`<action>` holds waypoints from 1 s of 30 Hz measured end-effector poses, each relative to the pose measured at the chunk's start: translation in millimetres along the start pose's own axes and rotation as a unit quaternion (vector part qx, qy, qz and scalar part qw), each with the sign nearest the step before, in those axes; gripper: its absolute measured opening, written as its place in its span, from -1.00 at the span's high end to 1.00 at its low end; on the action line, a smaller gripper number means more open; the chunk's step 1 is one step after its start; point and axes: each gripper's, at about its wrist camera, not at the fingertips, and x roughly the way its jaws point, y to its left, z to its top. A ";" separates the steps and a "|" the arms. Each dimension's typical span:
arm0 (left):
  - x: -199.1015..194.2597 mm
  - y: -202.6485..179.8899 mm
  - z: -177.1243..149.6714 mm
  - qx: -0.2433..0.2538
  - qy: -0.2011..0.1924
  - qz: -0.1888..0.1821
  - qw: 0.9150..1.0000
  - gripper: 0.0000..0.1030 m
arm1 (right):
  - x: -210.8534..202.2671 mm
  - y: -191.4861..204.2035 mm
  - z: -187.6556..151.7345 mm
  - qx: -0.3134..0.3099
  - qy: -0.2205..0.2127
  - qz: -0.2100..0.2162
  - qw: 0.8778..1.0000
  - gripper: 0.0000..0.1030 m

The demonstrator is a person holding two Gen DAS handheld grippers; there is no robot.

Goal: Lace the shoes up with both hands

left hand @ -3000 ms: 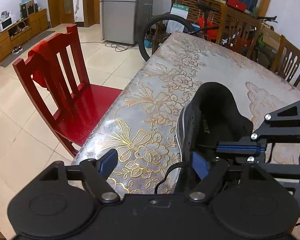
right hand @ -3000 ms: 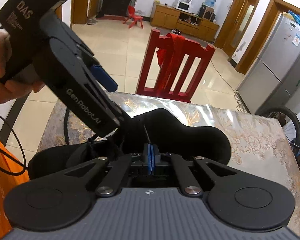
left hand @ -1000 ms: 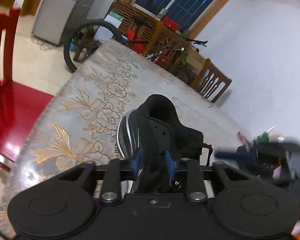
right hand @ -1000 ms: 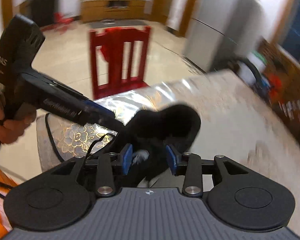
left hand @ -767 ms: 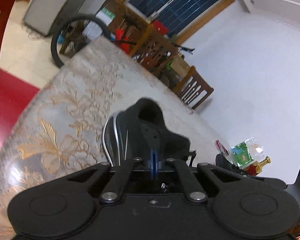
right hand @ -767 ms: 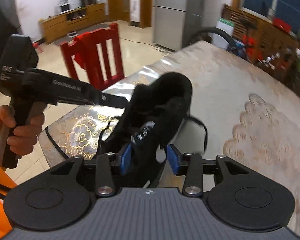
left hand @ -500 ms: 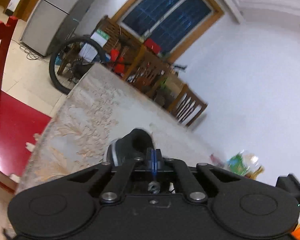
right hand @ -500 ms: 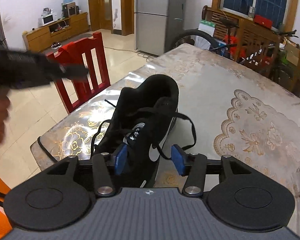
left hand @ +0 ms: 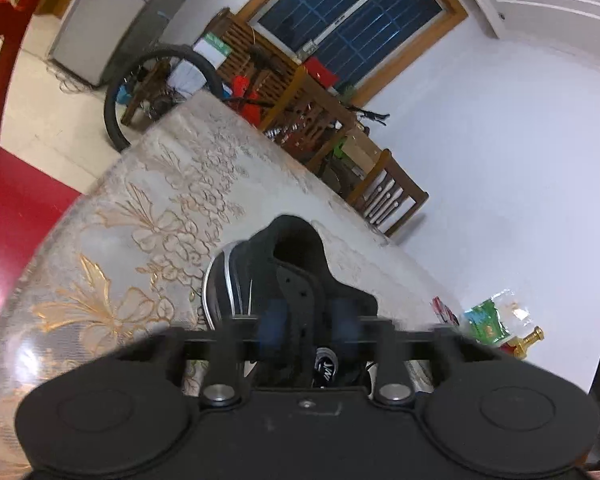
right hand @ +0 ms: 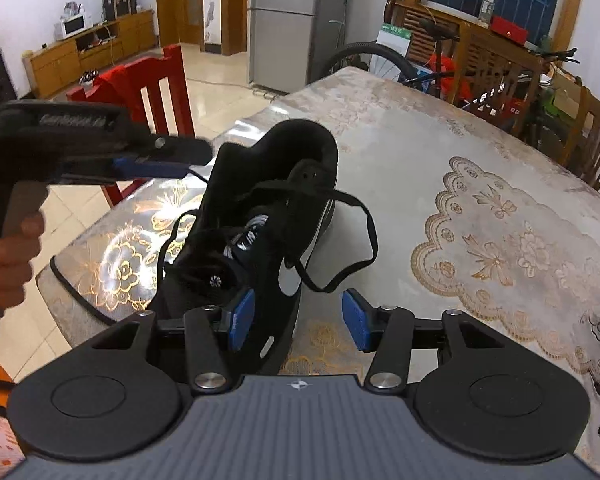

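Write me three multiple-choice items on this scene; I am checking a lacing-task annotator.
1. Where does the shoe stand?
A. on the chair
B. on the table, near its corner
C. on the floor

2. What colour is the chair beside the table?
A. red
B. white
C. green

3. How is the lace?
A. tied in a bow
B. taken out of the shoe altogether
C. untied, a loose loop lying beside the shoe

Answers:
1 B: the shoe rests on the table by the near corner.
2 A: the chair is plainly red.
3 C: the lace loops slack onto the cloth, with no bow.
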 end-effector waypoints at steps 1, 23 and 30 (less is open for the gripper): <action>-1.0 -1.1 -0.3 -0.002 0.000 -0.005 1.000 0.92 | -0.3 -0.4 0.2 -0.001 -0.001 -0.001 1.000 -0.01; -40.9 -4.9 -24.8 0.054 0.060 0.149 0.986 0.13 | 39.8 61.0 32.3 -0.397 -0.132 0.098 0.903 0.24; -20.6 -9.4 -29.6 0.079 0.064 0.145 0.984 0.13 | 45.8 60.2 49.3 -0.353 -0.108 0.108 0.923 0.97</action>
